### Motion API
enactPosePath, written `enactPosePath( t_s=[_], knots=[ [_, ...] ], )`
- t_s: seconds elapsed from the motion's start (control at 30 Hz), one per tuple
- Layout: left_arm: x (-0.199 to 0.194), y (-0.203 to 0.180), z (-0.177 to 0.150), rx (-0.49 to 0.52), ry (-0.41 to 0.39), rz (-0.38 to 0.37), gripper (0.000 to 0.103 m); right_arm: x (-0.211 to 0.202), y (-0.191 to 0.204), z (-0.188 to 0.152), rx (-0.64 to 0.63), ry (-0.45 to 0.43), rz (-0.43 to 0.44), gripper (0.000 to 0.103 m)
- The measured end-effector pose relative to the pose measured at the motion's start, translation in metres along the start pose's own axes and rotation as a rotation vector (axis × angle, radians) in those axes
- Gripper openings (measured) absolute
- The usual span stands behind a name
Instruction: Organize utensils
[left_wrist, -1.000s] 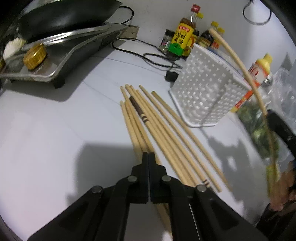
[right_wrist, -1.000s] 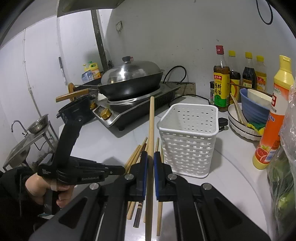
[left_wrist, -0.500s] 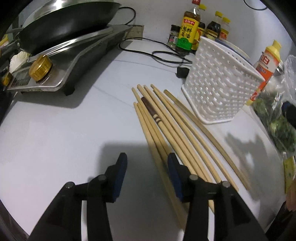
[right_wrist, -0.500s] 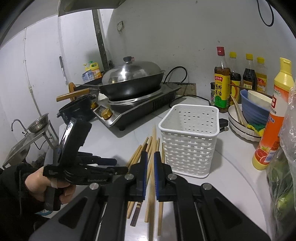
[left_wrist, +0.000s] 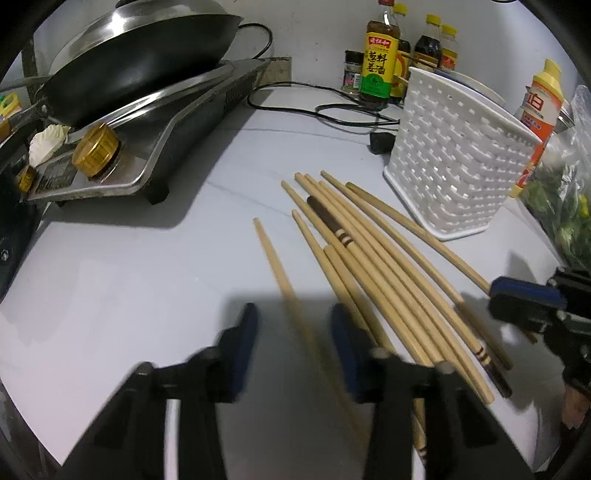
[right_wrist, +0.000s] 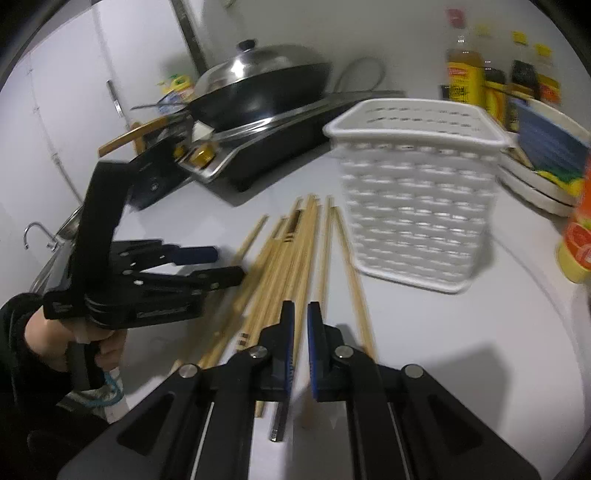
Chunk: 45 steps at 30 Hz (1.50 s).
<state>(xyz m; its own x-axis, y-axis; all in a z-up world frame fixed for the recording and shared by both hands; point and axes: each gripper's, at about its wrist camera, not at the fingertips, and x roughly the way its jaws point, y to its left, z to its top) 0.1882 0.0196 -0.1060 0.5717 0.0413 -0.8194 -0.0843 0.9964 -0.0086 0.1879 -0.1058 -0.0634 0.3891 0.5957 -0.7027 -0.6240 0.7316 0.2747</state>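
Observation:
Several wooden chopsticks (left_wrist: 373, 254) lie side by side on the white counter, one with a dark brown end (left_wrist: 325, 218). They also show in the right wrist view (right_wrist: 295, 243). A white perforated utensil basket (left_wrist: 454, 155) stands upright just right of them, also seen in the right wrist view (right_wrist: 417, 199). My left gripper (left_wrist: 291, 347) is open, low over the counter, with one loose chopstick (left_wrist: 273, 258) lying between its fingers. My right gripper (right_wrist: 301, 321) is slightly open over the near ends of the chopsticks, with nothing held between its pads.
An induction cooker (left_wrist: 147, 133) with a lidded black wok (left_wrist: 129, 62) stands at the left. Sauce bottles (left_wrist: 380, 59), a black cable (left_wrist: 317, 110), stacked bowls (right_wrist: 546, 155), an orange bottle (left_wrist: 539, 110) and a bag of greens (left_wrist: 565, 199) crowd the back and right.
My right gripper let go of the chopstick it held upright and dropped low over the pile. My left gripper opened from shut and one chopstick now lies apart between its fingers.

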Motion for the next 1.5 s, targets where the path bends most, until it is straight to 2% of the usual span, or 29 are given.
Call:
enactPosePath(
  t_s=[0.03,0.13,0.2,0.27,0.37,0.53,0.7,0.77,0.83,0.87,1.0,1.27,1.5],
  knots=[
    [0.000,0.000,0.001,0.010,0.002,-0.006,0.019,0.003,0.003,0.001,-0.009,0.007,0.001,0.006],
    [0.001,-0.004,0.001,0.043,-0.002,-0.027,0.011,0.010,0.010,0.004,-0.026,0.033,0.005,0.008],
    [-0.002,-0.001,-0.001,0.042,-0.003,-0.044,0.007,0.014,0.016,0.005,-0.045,0.052,-0.001,0.022],
    [-0.004,0.004,-0.003,0.031,0.000,-0.065,0.006,0.016,0.020,0.005,-0.051,0.059,-0.005,0.030],
    [-0.006,0.012,-0.006,0.012,0.003,-0.093,0.005,0.017,0.020,0.007,-0.061,0.061,-0.058,0.030],
    [-0.013,0.024,-0.010,-0.034,-0.022,-0.133,0.005,0.017,-0.008,0.009,-0.042,0.081,-0.192,0.030],
    [-0.026,0.034,-0.011,-0.059,-0.063,-0.168,0.005,0.039,-0.017,0.017,-0.065,0.162,-0.226,0.030],
    [-0.033,0.040,-0.012,-0.076,-0.083,-0.180,0.005,0.048,-0.014,0.018,-0.096,0.178,-0.249,0.030],
    [-0.037,0.046,-0.013,-0.098,-0.099,-0.191,0.005,0.051,-0.011,0.021,-0.120,0.194,-0.258,0.017],
    [-0.041,0.051,-0.013,-0.109,-0.111,-0.199,0.005,0.052,-0.009,0.022,-0.129,0.200,-0.259,0.008],
    [-0.054,0.062,-0.013,-0.124,-0.146,-0.212,0.005,0.050,-0.006,0.020,-0.131,0.204,-0.255,0.006],
    [-0.074,0.070,-0.008,-0.136,-0.208,-0.225,0.005,0.017,0.016,0.025,-0.113,0.104,-0.183,0.006],
    [-0.090,0.069,-0.003,-0.141,-0.249,-0.234,0.005,-0.022,0.029,0.045,-0.104,-0.010,-0.122,0.006]
  ],
)
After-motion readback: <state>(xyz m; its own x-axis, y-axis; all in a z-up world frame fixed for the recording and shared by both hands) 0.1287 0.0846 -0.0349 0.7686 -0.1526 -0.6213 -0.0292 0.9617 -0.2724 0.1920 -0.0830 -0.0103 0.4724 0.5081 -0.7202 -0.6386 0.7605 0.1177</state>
